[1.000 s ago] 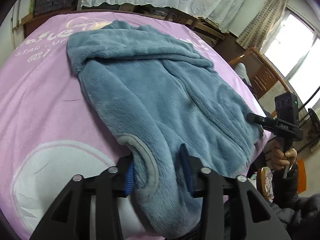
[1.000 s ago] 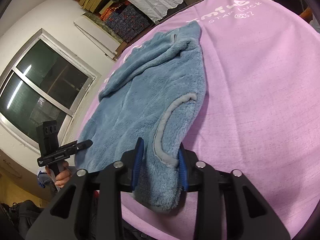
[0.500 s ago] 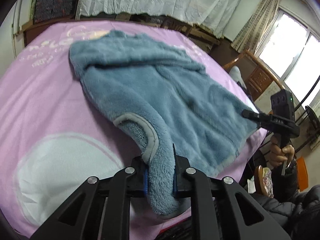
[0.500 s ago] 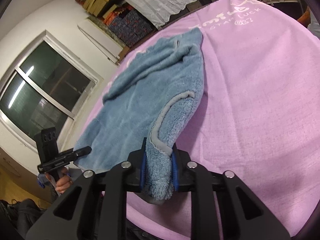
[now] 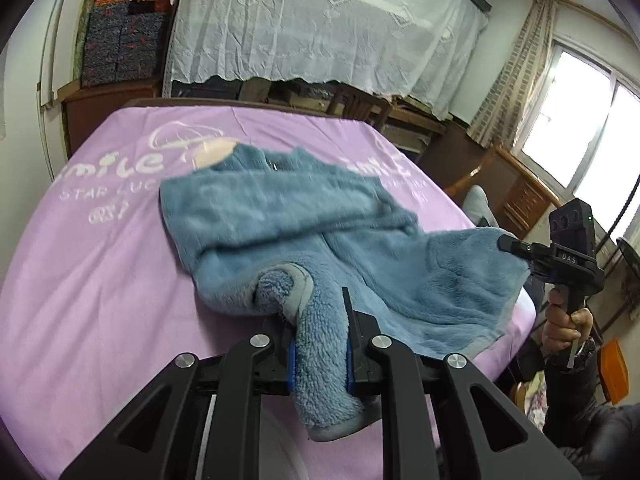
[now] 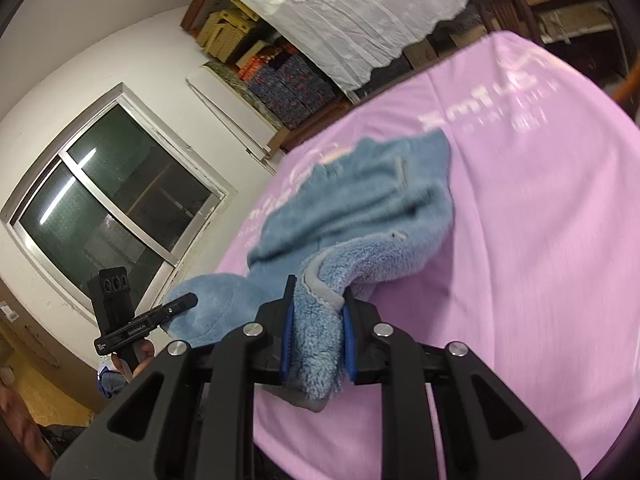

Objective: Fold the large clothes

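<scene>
Around us we see a white lace cloth (image 5: 320,20) draped over shelving, stacked patterned boxes (image 5: 120,40) and a bright window (image 5: 592,128). Our left gripper (image 5: 320,344) and right gripper (image 6: 316,344) have both just clamped onto grey-trimmed edges of the blue fleece garment (image 5: 300,216), lifting its near part off the purple bedsheet (image 5: 80,280). The garment's far end is blurred.
</scene>
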Tool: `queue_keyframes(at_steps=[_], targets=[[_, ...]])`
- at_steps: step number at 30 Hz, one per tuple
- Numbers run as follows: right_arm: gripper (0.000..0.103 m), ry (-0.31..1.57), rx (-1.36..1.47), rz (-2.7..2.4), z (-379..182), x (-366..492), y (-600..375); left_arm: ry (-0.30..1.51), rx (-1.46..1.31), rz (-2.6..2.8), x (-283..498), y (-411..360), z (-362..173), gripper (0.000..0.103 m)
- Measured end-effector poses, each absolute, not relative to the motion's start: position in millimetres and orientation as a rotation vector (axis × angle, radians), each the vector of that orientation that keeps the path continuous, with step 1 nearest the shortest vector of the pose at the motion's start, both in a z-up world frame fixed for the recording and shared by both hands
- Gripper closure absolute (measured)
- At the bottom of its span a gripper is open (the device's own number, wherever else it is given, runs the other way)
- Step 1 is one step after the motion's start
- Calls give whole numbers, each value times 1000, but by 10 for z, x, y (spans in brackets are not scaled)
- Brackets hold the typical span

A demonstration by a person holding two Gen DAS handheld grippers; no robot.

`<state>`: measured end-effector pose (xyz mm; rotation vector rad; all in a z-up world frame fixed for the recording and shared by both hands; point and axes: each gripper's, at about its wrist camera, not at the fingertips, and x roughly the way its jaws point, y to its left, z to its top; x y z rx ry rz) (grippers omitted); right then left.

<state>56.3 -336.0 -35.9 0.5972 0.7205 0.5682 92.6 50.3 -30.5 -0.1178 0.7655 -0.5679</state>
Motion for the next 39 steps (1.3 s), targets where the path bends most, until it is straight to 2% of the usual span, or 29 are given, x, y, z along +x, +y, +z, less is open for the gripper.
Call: queue_keyframes(at_steps=[7, 13, 22, 26, 30, 33, 34, 35, 37, 39], targets=[[85, 725, 594, 586, -77, 1303, -3303, 794, -188, -518, 1478, 596, -146, 86], [84, 781, 611, 551, -109, 2080, -3203, 856, -238, -452, 2109, 679, -168, 86], [84, 916, 755, 425, -716, 3173, -3266, 1016, -306, -302, 3073, 779, -725, 85], [86, 951, 832, 432, -1198, 3324, -3295, 991, -291, -297, 3186, 759, -866, 83], [84, 944, 855, 466, -1219, 3330, -3344, 963, -252, -317, 3158, 736, -840, 82], [78, 930, 811, 474, -1128, 3303, -3312, 934, -301, -377, 3074, 809, -740, 72], [71, 911, 798, 480, -1068, 3262, -3321, 901, -328, -415, 3019, 858, -667, 66], [65, 877, 792, 499, -967, 3211, -3331, 864, -351, -450, 2964, 900, -589, 53], [45, 794, 781, 527, -771, 3106, -3389, 797, -381, -496, 2855, 962, -453, 35], [41, 714, 756, 522, -604, 3013, -3461, 748, -384, -484, 2790, 1000, -371, 25]])
